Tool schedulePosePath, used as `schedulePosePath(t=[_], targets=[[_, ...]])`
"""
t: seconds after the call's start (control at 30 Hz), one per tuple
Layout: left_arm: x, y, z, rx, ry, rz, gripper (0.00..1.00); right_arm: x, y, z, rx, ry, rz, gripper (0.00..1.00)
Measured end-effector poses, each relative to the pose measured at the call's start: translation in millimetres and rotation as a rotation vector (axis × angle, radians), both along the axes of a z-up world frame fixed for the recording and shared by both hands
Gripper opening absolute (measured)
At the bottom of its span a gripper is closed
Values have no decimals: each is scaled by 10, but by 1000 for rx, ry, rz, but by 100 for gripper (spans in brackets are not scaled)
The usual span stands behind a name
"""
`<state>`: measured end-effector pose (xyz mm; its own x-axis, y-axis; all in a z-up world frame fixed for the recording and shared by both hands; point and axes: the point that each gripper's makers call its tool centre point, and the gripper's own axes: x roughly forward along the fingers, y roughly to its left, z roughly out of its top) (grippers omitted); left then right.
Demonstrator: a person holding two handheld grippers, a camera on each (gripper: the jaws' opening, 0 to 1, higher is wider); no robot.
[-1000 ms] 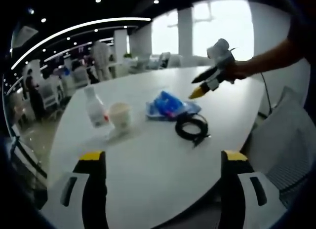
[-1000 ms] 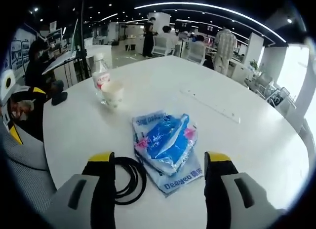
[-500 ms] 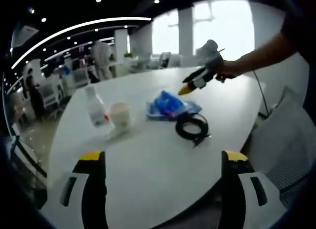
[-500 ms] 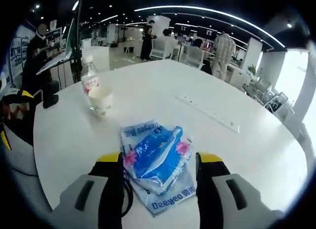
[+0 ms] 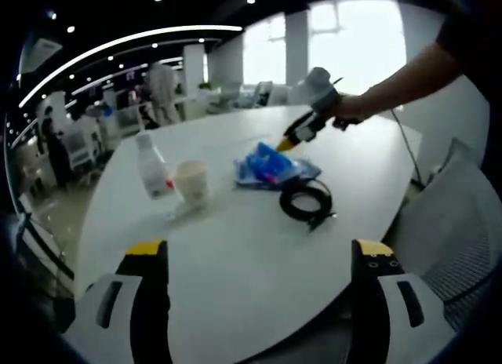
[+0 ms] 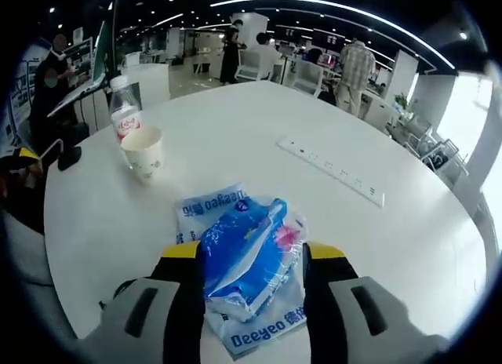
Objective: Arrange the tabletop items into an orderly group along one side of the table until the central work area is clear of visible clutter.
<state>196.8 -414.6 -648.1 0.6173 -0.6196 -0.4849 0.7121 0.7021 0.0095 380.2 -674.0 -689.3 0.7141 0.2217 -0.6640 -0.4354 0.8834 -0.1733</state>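
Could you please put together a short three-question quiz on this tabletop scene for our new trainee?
1. True or false: the right gripper has its jaws on either side of the blue plastic packet.
2. Multiple choice: what stands right beside the white paper cup? A) a coiled black cable B) a clear plastic bottle with a red label C) a white power strip
3. Fill in: in the left gripper view, the coiled black cable lies on the round white table, between the blue packet and the table's ____ edge.

Key: 1 true; 2 B, the clear plastic bottle with a red label; 3 near.
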Motion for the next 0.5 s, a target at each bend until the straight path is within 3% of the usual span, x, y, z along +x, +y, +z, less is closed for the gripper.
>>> schedulePosePath(t=[0.4, 0.5], targets=[[-14, -5, -5, 4, 9, 1, 92, 107, 30, -166, -34, 39, -6, 35], [-18, -7, -8, 9, 10, -1, 92, 137, -1, -217, -38, 52, -41, 31]])
